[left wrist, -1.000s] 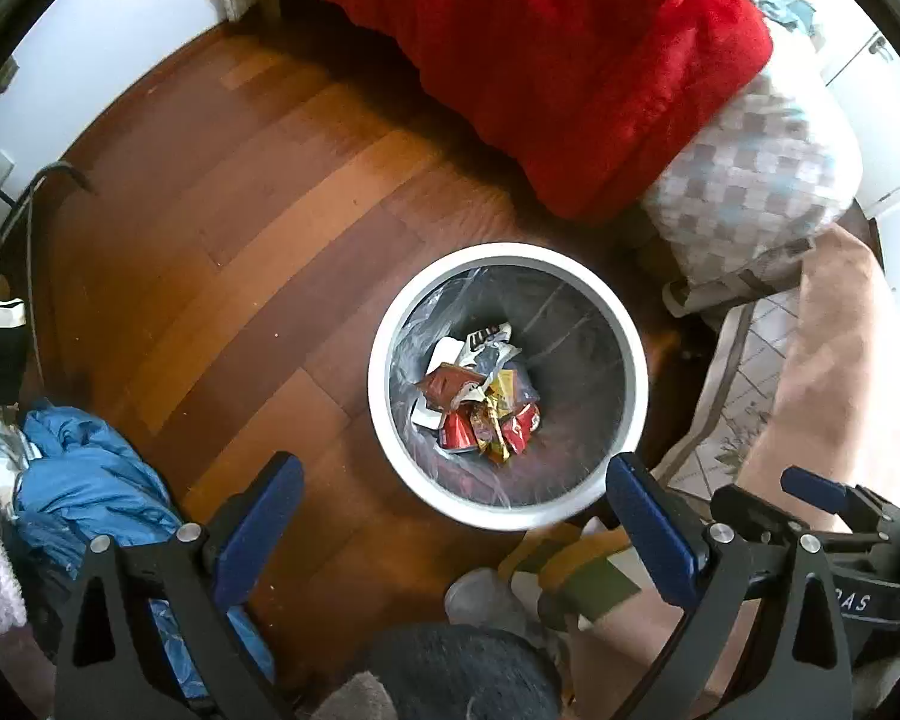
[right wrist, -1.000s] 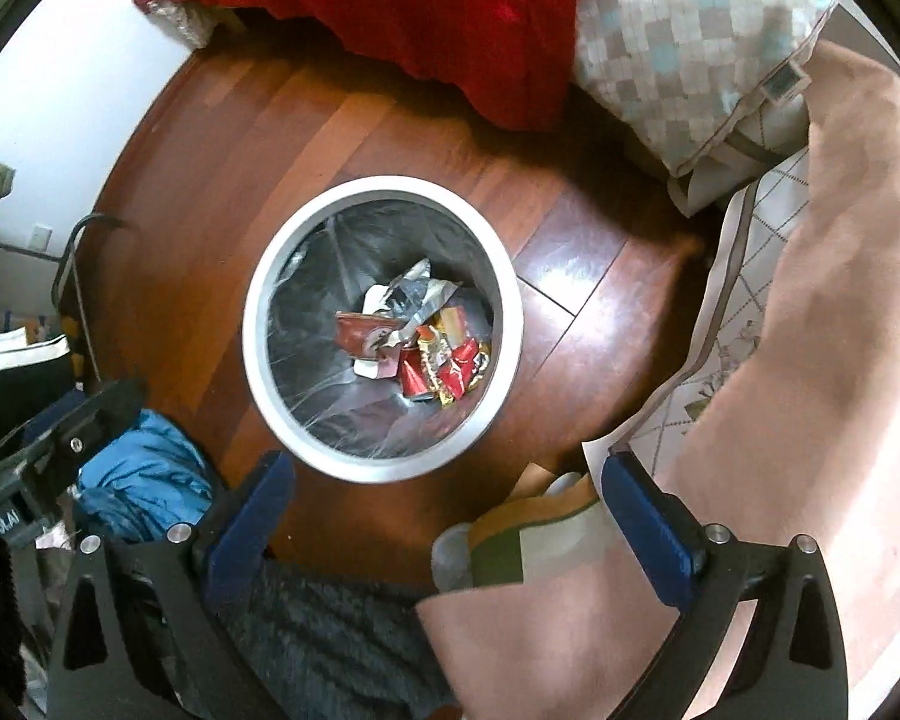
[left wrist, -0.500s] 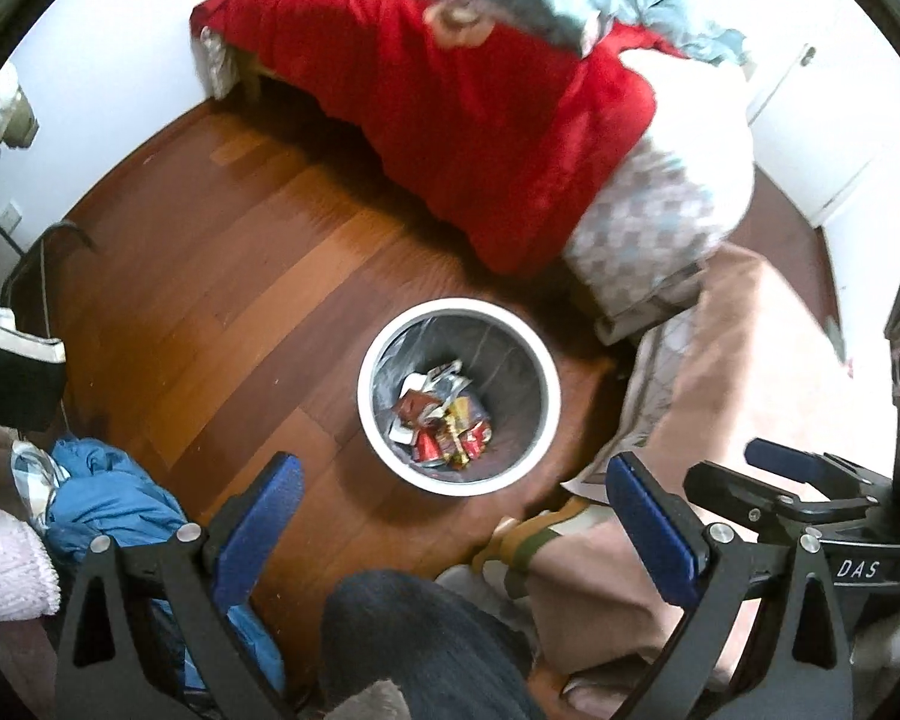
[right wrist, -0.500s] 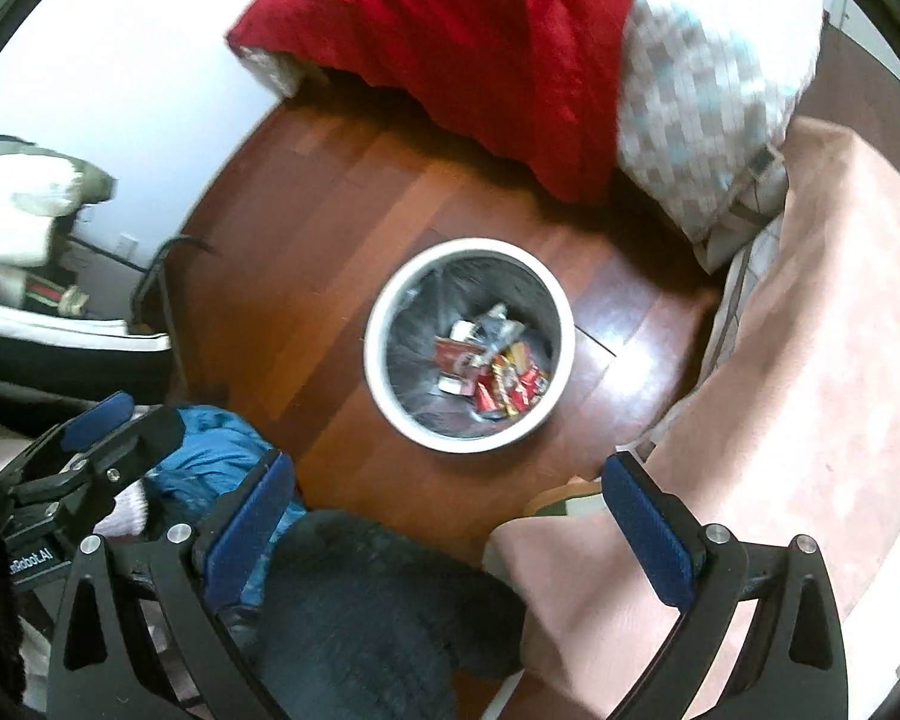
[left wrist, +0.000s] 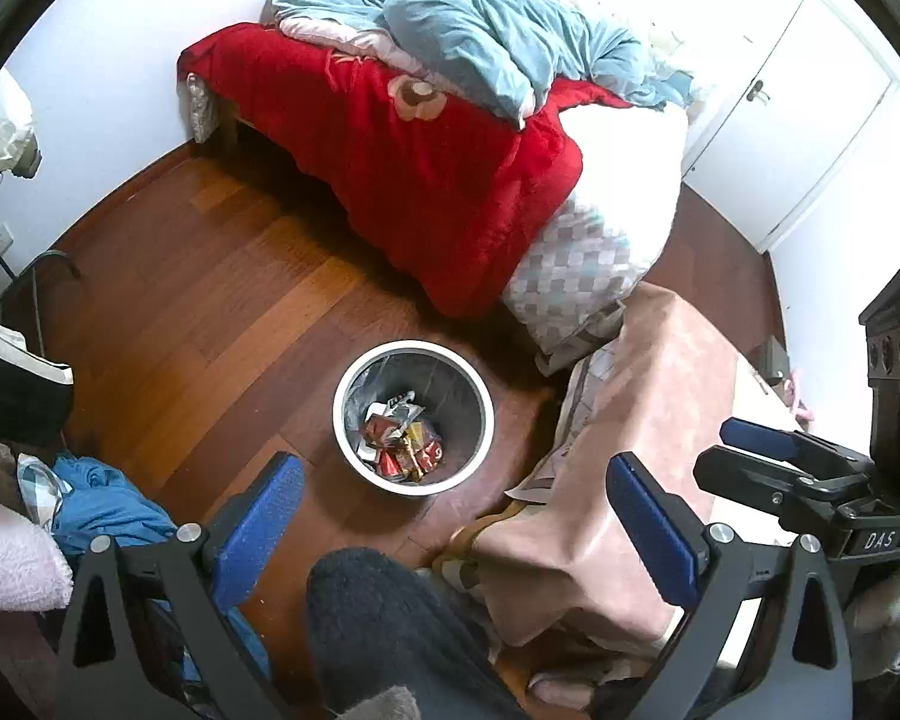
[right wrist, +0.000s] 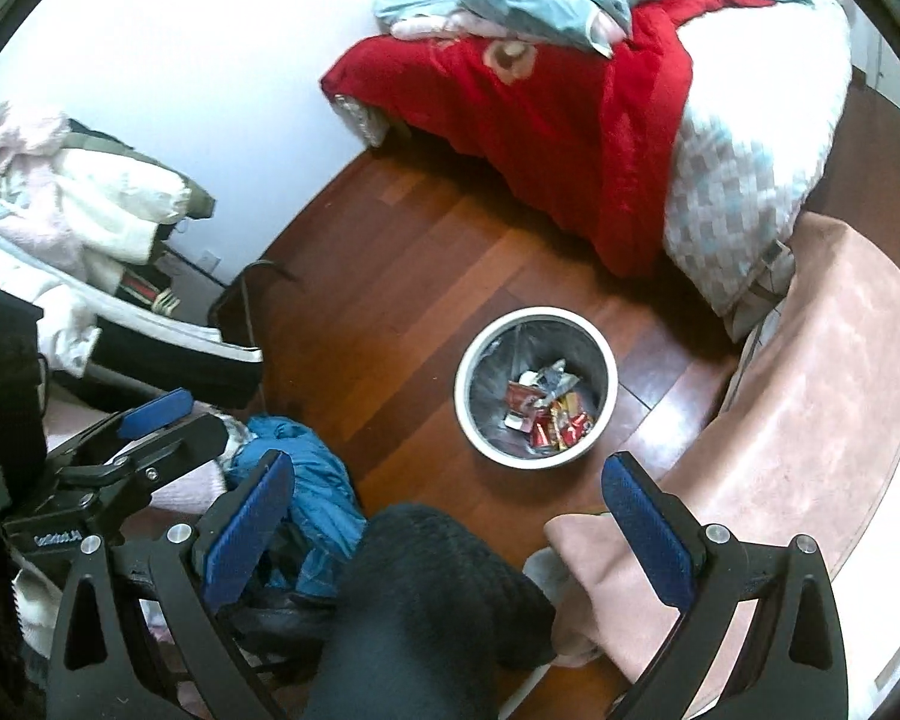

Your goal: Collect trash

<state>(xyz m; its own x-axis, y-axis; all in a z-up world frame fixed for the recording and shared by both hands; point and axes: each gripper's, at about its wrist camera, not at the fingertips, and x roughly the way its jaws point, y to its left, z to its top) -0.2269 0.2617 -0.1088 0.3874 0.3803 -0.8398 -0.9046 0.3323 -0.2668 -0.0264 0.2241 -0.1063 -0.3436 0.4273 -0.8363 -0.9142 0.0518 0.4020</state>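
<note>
Bright daylight blows out the white bedding (left wrist: 618, 162); fisheye edges curve, corners vignette black.

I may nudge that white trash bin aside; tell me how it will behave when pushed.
The trash bin probably slides easily: the wood floor looks glossy. It is likely light, holding only a few wrappers. A high push might tip it.

Left hand-held gripper (left wrist: 453, 525) and right hand-held gripper (right wrist: 447, 522) both gape wide, holding nothing.
</note>
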